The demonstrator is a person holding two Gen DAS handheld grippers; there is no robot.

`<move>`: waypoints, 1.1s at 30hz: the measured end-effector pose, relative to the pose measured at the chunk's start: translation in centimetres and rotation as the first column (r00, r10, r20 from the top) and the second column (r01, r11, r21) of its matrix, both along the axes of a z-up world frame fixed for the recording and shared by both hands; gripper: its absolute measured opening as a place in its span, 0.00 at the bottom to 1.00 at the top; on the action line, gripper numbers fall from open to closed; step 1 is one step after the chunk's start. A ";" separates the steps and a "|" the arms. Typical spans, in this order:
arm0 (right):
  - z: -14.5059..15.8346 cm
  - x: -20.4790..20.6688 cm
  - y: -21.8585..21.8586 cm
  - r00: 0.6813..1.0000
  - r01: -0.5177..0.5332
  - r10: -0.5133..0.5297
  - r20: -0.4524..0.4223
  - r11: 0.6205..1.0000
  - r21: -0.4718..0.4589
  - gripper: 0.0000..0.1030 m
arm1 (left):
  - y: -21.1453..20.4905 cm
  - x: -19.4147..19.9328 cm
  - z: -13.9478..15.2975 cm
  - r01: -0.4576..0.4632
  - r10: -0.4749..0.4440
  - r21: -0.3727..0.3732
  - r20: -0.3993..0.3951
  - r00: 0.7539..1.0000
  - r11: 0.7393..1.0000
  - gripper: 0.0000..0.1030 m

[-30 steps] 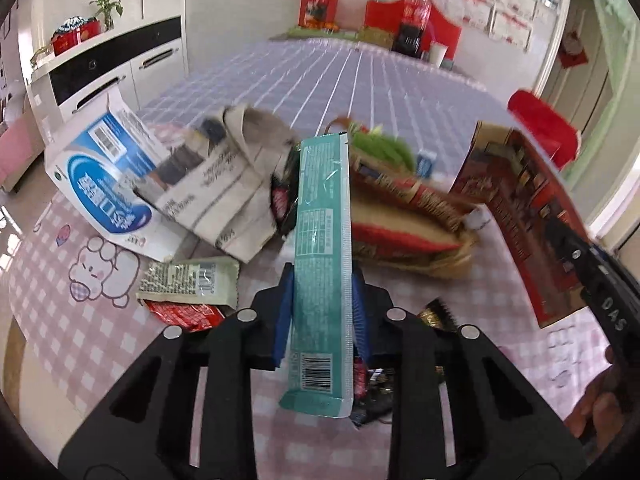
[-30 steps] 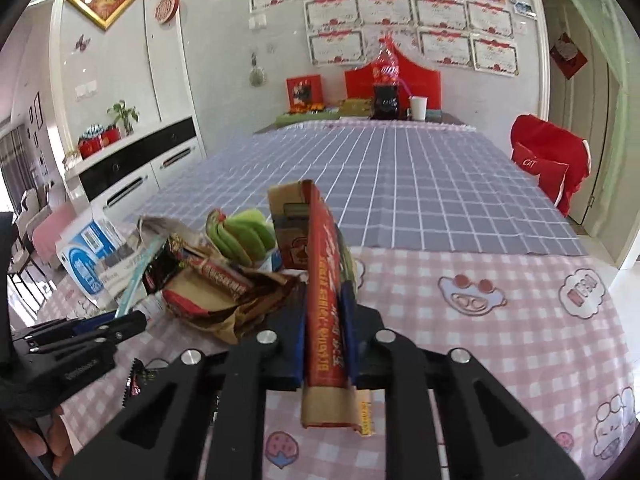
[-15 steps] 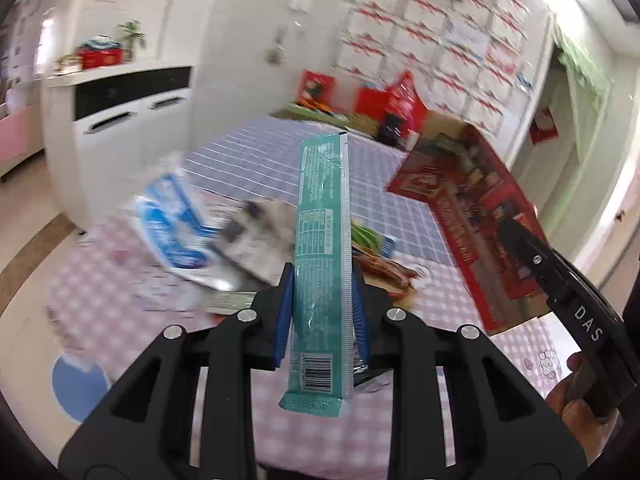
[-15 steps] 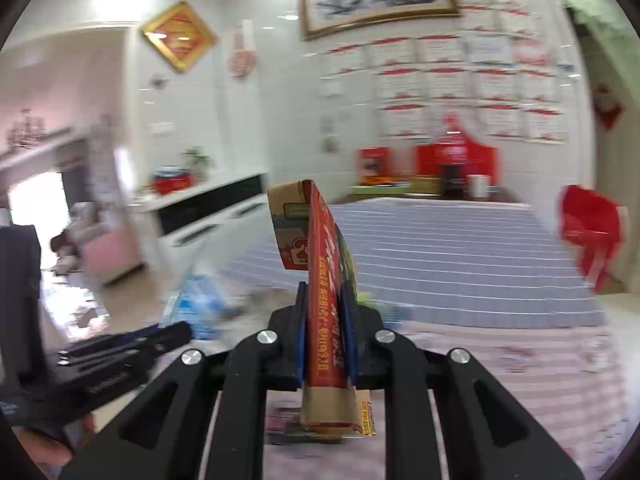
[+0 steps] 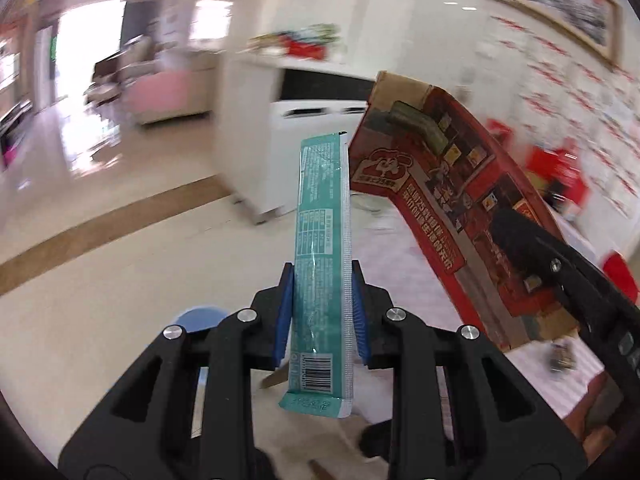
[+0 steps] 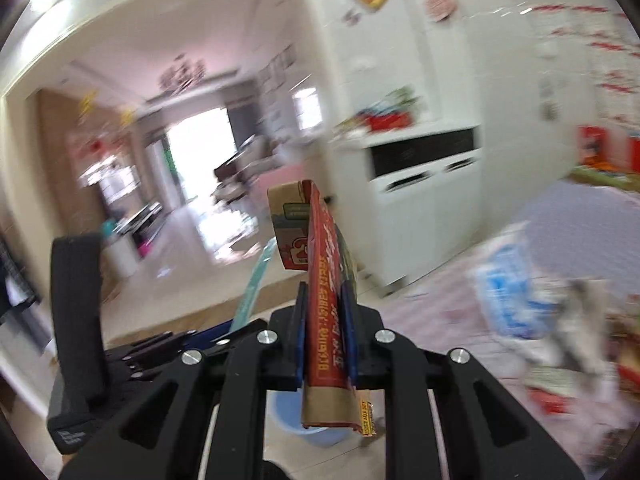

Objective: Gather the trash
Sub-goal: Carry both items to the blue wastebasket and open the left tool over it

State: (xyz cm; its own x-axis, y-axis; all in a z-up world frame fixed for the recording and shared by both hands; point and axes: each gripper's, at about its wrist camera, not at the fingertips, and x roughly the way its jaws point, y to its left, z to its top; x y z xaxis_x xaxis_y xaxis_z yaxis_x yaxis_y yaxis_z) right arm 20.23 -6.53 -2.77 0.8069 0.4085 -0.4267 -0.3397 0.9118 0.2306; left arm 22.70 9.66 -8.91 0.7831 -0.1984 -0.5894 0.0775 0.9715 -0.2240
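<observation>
**Both grippers loaded, out over the floor**

Pale glossy floor tiles [image 5: 100,248] spread out ahead of the left gripper [image 5: 320,312], with a brown border strip crossing them, and a white cabinet [image 5: 304,128] stands beyond its tips. Its blue pads pinch a long teal wrapper [image 5: 322,256], held upright, barcode end hanging below the jaws. Just to its right, the flattened red carton [image 5: 452,208] stands tall, clamped edge-on in the right gripper [image 6: 324,332], whose jaws press tight on the cardboard. Below both grippers sits a blue bucket [image 6: 288,416], mostly covered by the black fingers, only its rim and a slice of wall showing. Off to the right of the right gripper, the table with its pink checked cloth [image 6: 448,300] carries leftover litter, a blue-and-white bag [image 6: 504,280] among it, all smeared by blur. The far hallway is a bright wash; the wall frames cannot be read.
</observation>
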 end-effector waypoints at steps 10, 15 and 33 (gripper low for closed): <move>-10.3 11.5 10.9 0.950 -0.161 0.149 -0.276 0.987 -0.020 0.15 | 8.8 7.8 -11.4 -0.226 0.236 0.070 -0.263 0.935 0.972 0.26; -15.7 15.8 12.9 0.922 -0.144 0.113 -0.371 0.988 -0.057 0.15 | 10.2 12.7 -16.5 -0.223 0.232 0.067 -0.379 0.896 0.972 0.26; -23.0 19.3 16.8 0.878 -0.163 0.104 -0.467 0.983 -0.089 0.15 | 16.0 15.9 -22.6 -0.351 0.329 0.038 -0.453 0.828 0.936 0.67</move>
